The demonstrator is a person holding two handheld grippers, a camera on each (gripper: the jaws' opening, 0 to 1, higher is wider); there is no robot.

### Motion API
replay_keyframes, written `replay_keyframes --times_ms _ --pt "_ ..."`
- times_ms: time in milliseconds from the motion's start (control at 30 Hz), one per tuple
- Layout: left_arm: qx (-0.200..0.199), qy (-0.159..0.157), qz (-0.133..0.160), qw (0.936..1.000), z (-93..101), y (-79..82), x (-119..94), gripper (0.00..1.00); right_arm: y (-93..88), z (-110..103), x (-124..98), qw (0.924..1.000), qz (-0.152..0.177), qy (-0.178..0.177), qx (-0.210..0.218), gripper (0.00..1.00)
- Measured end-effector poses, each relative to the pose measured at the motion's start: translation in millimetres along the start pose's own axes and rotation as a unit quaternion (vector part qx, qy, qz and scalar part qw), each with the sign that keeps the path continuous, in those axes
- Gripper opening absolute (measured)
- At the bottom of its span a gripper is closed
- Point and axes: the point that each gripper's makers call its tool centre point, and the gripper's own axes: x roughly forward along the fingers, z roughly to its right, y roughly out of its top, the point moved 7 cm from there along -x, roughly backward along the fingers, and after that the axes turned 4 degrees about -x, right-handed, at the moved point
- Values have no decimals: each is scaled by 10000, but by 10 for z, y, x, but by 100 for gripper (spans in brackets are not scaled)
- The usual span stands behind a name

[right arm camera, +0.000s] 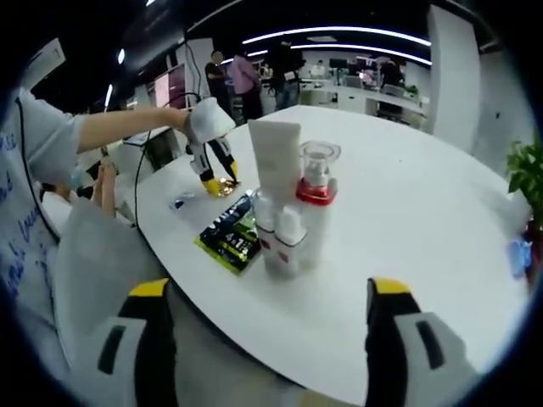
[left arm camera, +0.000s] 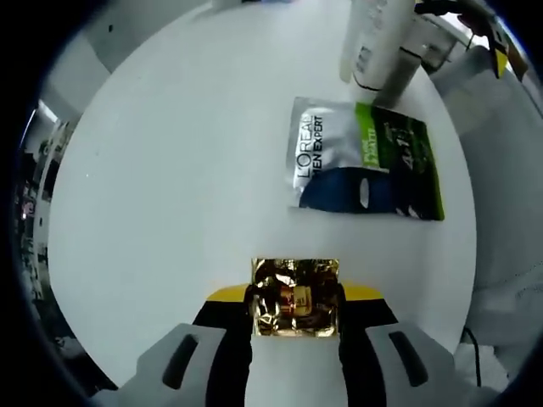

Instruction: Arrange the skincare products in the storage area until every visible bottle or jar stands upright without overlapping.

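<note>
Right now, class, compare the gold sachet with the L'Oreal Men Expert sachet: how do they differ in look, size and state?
The gold sachet is shiny, crinkled foil; the L'Oreal Men Expert sachet is printed silver, blue and green. The gold sachet is much smaller in the left gripper view, though it lies nearer the camera. The gold sachet sits between the left gripper jaws; the L'Oreal sachet lies free, beside the bottles. Both are flat packets on the white table.
</note>
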Motion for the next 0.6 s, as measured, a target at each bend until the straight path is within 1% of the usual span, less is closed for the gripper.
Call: replay_keyframes --times_ms 267,400,500,600 --pt "140 -74 -48 9999 151 87 13 36 2 -11 -7 10000 7 26 -31 95" --pt "127 -115 80 9998 221 155 29 36 -1 -14 -10 10000 11 34 -34 96" --pt "234 -153 -7 9996 268 163 47 36 1 -16 -16 10000 20 39 -39 96" --pt "284 -115 -9 9995 286 191 44 36 -3 -16 -25 10000 37 21 -20 96"
